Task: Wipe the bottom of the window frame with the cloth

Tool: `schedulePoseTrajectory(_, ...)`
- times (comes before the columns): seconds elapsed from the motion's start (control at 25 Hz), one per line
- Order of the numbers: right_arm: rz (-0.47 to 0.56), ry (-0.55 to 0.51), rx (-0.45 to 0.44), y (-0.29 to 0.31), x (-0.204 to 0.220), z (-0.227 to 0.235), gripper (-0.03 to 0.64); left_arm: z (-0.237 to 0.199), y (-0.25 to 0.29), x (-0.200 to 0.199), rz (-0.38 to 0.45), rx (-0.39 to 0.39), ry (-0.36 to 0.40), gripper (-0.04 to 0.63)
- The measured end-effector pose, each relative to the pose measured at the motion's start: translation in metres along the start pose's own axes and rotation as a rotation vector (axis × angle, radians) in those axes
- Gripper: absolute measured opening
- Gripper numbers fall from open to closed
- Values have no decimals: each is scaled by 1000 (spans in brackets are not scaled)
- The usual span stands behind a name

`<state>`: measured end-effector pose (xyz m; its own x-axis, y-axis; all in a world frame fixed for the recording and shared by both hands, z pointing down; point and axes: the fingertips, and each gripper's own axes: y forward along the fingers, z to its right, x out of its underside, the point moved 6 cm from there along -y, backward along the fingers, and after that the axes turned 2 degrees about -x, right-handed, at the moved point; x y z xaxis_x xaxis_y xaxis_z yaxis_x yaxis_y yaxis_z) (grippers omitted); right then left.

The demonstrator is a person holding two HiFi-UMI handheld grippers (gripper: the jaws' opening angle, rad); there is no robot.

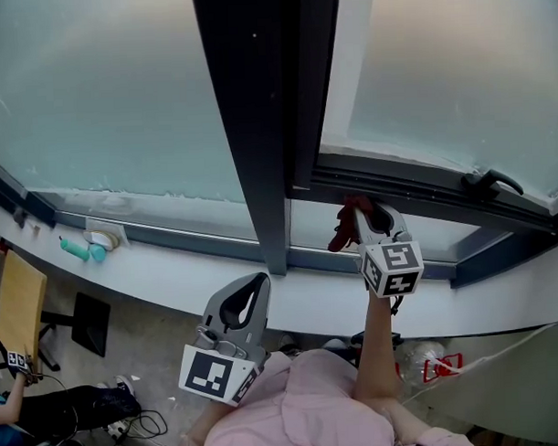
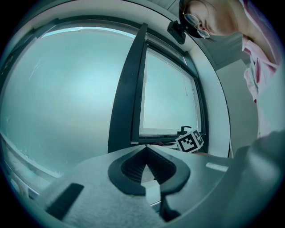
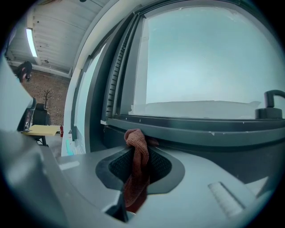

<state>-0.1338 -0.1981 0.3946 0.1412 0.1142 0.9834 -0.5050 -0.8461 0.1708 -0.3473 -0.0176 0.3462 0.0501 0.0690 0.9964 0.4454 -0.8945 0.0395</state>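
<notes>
Cloth [image 3: 137, 153], rust-red, bunched, pinched in right gripper [image 1: 364, 214] fingers, left gripper [image 2: 144, 149] fingers together.

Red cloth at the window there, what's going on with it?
A person holds a gripper in each hand. The right gripper has its fingers shut on the red cloth, with the bunched end up against the bottom of the dark window frame, so wiping looks under way or about to start. The left gripper hangs lower, off the frame, fingers together with nothing between them.
</notes>
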Motion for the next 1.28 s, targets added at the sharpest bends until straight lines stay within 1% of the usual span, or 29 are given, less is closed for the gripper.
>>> schedulePoseTrajectory(0.24, 0, 3, 15, -17, 3, 25, 67, 23, 23, -1, -12, 46, -2, -3)
schedulePoseTrajectory(0.56, -18, -16, -10, -40, 10, 64, 66, 72, 60, 0, -16, 95, -19, -2)
schedulePoseTrajectory(0.76, -24, -30, -37, -51, 12, 82, 66, 99, 72, 2, -9, 90, -24, -2)
schedulePoseTrajectory(1.0, -15, -41, -91, -53, 14, 87, 64, 124, 80, 4, 1, 64, -21, -3)
schedulePoseTrajectory(1.28, 10, -9, -138, -55, 16, 90, 64, 144, 83, 4, 13, 37, -19, -2)
